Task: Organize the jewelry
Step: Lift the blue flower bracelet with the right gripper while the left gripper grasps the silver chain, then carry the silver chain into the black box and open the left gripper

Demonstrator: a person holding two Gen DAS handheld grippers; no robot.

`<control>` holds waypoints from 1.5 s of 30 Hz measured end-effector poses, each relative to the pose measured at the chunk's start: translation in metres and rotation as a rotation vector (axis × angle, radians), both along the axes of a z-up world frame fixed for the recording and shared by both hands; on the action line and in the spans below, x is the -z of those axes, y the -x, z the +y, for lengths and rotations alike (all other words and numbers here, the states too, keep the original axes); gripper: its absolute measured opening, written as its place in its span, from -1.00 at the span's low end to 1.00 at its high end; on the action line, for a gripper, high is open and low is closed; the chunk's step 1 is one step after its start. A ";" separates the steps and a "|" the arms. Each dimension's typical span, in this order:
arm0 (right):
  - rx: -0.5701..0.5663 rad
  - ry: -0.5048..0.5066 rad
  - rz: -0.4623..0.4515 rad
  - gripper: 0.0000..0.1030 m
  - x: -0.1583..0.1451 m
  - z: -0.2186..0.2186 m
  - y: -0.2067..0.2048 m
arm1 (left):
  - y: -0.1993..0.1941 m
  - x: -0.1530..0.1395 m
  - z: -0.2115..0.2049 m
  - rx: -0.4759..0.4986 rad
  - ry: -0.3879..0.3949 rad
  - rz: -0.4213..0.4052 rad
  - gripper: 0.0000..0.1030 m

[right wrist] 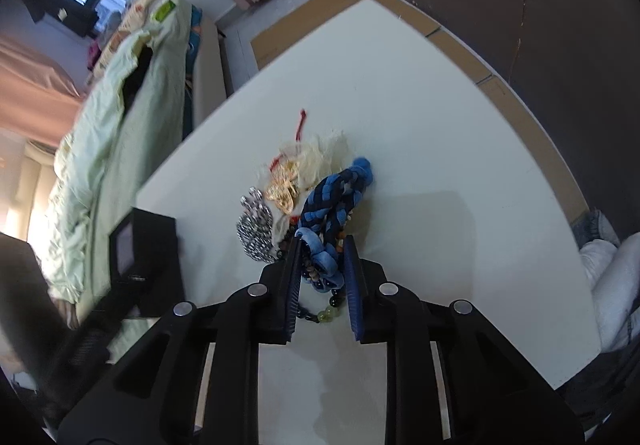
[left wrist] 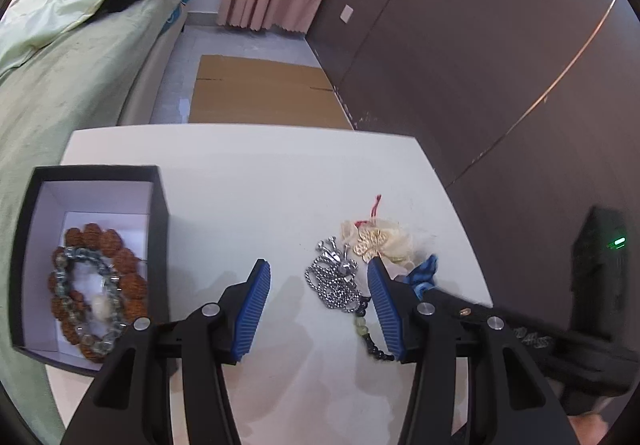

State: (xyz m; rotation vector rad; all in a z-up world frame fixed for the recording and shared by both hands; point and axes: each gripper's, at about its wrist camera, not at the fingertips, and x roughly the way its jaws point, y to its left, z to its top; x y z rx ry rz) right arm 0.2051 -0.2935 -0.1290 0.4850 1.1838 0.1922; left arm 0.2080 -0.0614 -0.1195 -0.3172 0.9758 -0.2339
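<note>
A black box (left wrist: 160, 213) with a white inside stands at the table's left; a brown bead bracelet (left wrist: 120, 245) and a clear grey bead bracelet (left wrist: 86, 257) lie in it. A jewelry pile lies on the white table (left wrist: 260, 185): a silver chain (left wrist: 336, 281), a gold ornament on cream cloth (left wrist: 372, 241), a dark bead string with green beads (left wrist: 362, 325) and a blue braided band (right wrist: 336, 201). My left gripper (left wrist: 318, 277) is open over the chain's left side. My right gripper (right wrist: 322, 245) is closed around the near end of the blue band.
A bed with green bedding (left wrist: 60, 93) runs along the table's left. A dark wardrobe wall (left wrist: 500, 45) stands on the right. Flat cardboard (left wrist: 260, 89) lies on the floor beyond the table. The black box also shows in the right wrist view (right wrist: 156, 245).
</note>
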 end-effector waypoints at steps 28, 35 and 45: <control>0.105 -0.154 -0.104 -0.59 -0.036 -0.051 -0.002 | -0.022 0.047 -0.067 0.025 -0.275 0.000 -0.15; 0.101 -0.138 -0.108 -0.59 -0.035 -0.047 0.001 | -0.018 0.047 -0.053 0.019 -0.252 0.016 -0.67; 0.079 -0.136 -0.133 -0.59 -0.040 -0.036 0.009 | 0.001 0.018 -0.024 0.007 -0.109 -0.022 -0.74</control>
